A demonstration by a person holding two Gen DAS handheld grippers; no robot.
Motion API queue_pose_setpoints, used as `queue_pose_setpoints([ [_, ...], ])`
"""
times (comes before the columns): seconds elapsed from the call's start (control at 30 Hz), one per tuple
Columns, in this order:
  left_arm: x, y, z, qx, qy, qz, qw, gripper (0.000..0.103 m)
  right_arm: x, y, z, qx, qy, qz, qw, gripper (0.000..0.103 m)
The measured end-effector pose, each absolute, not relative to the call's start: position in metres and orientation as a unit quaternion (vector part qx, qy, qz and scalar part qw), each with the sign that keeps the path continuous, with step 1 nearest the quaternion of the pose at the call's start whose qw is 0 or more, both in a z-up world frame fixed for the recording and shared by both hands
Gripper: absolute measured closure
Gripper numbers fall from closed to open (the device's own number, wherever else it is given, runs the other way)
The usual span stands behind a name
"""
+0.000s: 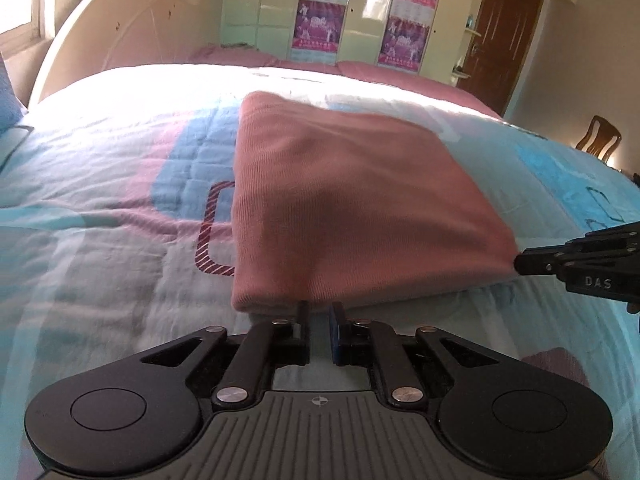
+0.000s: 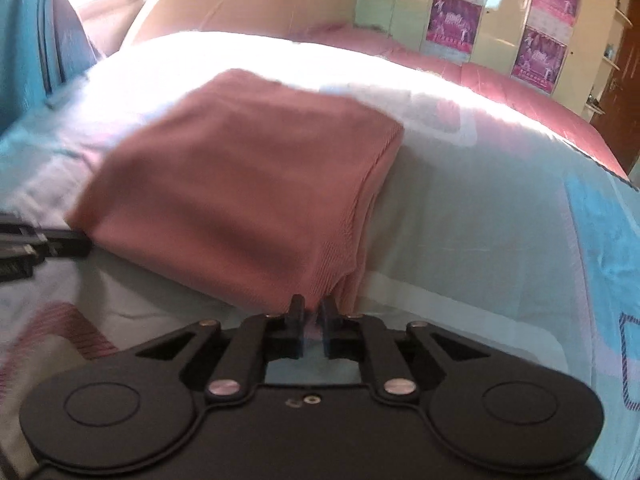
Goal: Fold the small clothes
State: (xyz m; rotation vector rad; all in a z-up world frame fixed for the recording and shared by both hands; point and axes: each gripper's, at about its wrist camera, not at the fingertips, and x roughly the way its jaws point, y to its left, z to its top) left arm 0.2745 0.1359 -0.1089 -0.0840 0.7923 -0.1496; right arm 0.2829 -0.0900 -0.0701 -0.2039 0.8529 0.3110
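A folded pink knit garment (image 1: 344,200) lies on the quilted bedspread (image 1: 112,208). My left gripper (image 1: 319,307) is at its near left corner, fingers close together on the hem. My right gripper (image 2: 310,305) is nipped on the near right corner of the same garment (image 2: 240,184), where ribbed edges stack. The right gripper also shows in the left wrist view (image 1: 520,261) at the garment's right corner. The left gripper shows in the right wrist view (image 2: 86,242) at the left corner.
The bedspread (image 2: 500,240) is pale blue with pink and white patches. A curved headboard (image 1: 132,20) and wardrobes with pink posters (image 1: 320,20) stand behind. A wooden chair (image 1: 598,136) and a brown door (image 1: 508,32) are at right.
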Motion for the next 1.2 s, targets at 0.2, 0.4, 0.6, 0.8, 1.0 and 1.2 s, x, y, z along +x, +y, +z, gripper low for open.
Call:
queue_pose_setpoints([
  [0.2,0.234,0.129,-0.084,-0.036,0.359,-0.068,0.93,0.094,0.234,-0.107,-0.052,-0.073,0.394,0.148,0.904,0.094],
  [0.4,0.184,0.125,-0.062,-0.05,0.338,-0.062,0.938,0.093,0.187,-0.124,-0.03,-0.035,0.372,0.134,0.918,0.069],
  [0.6,0.128,0.119,-0.036,-0.038,0.299,-0.056,0.952,0.029,0.136,-0.128,-0.009,-0.029,0.346,0.127,0.929,0.064],
  [0.8,0.069,0.109,-0.004,-0.022,0.254,-0.044,0.966,0.0,0.083,-0.131,0.013,-0.024,0.299,0.088,0.95,0.001],
  [1.0,0.025,0.103,0.02,-0.022,0.248,-0.043,0.968,0.0,0.043,-0.134,0.027,-0.026,0.29,0.039,0.956,0.001],
  [1.2,-0.01,0.095,0.033,-0.017,0.233,-0.051,0.971,0.0,0.009,-0.137,0.039,-0.006,0.273,0.04,0.961,0.001],
])
